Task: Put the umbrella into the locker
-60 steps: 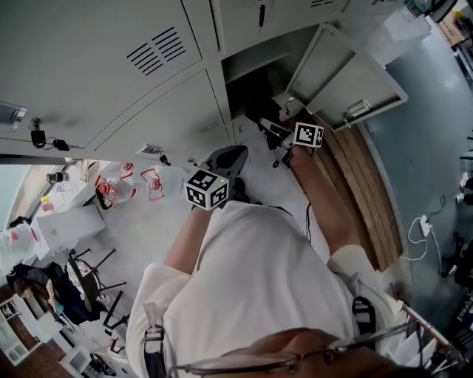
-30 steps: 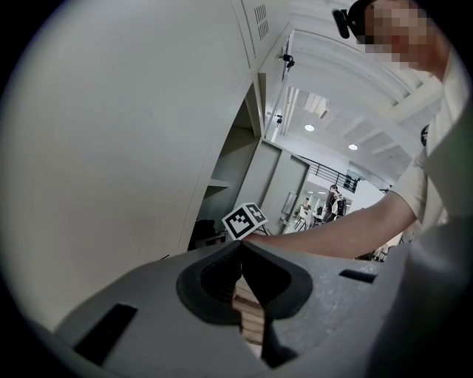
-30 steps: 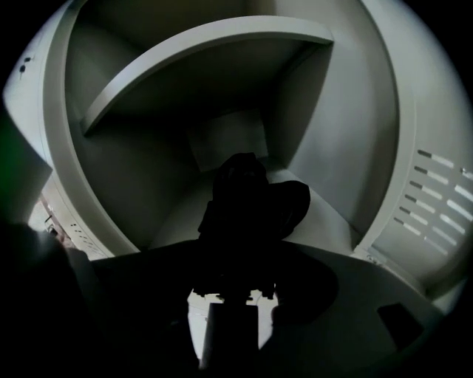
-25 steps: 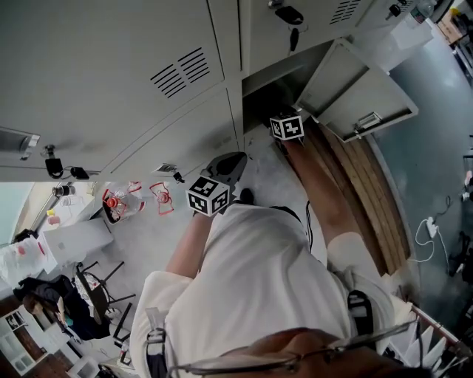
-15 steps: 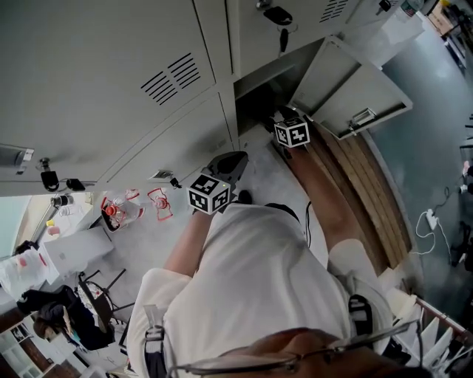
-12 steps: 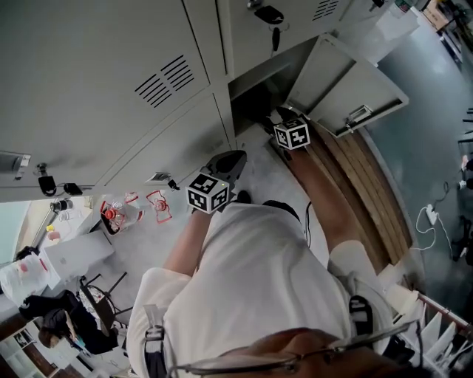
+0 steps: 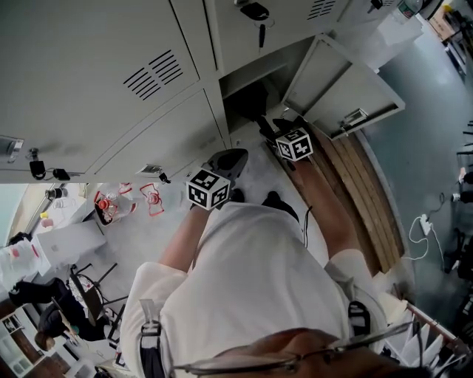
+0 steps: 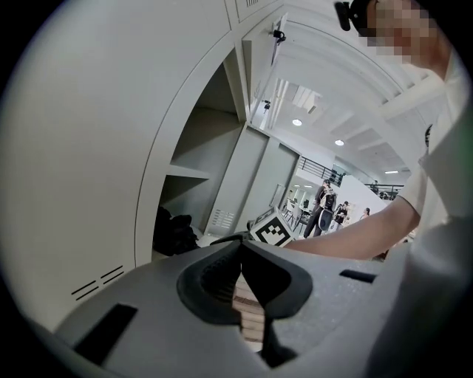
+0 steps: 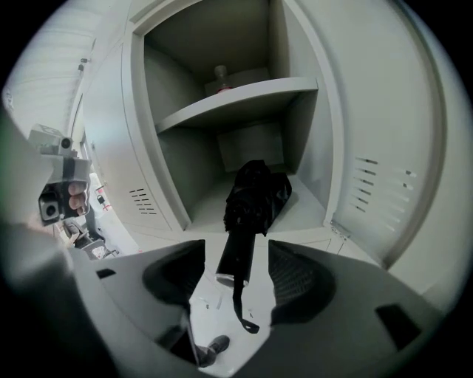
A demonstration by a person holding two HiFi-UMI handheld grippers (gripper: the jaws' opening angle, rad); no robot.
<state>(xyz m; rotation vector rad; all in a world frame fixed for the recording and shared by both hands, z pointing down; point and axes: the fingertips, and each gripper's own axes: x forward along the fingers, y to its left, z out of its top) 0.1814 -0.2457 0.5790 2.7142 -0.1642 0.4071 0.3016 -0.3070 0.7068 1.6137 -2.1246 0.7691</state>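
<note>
The black folded umbrella (image 9: pixel 251 199) lies on the floor of the open locker's (image 9: pixel 148 170) lower compartment, its handle end and strap sticking out over the front edge. My right gripper (image 9: pixel 236 258) is just outside the opening. Its jaws have just been closing, but they stand open with the handle end between them and a gap on each side. In the head view the right gripper (image 7: pixel 275 131) sits before the dark compartment holding the umbrella (image 7: pixel 251 103). My left gripper (image 8: pixel 240 249) is held back on the left with its tips together, holding nothing; the head view shows the left gripper (image 7: pixel 225 161) over the floor.
The locker door (image 7: pixel 344 77) stands swung open to the right, with wooden planks (image 7: pixel 355 177) on the floor beneath it. A shelf (image 9: pixel 229 96) with a small object on it divides the compartment. Keys (image 7: pixel 257 15) hang from the door above. Red and white items (image 7: pixel 111 203) lie at left.
My right gripper has drawn back from the locker opening toward the person. The umbrella stays in the compartment. The left gripper has barely shifted.
</note>
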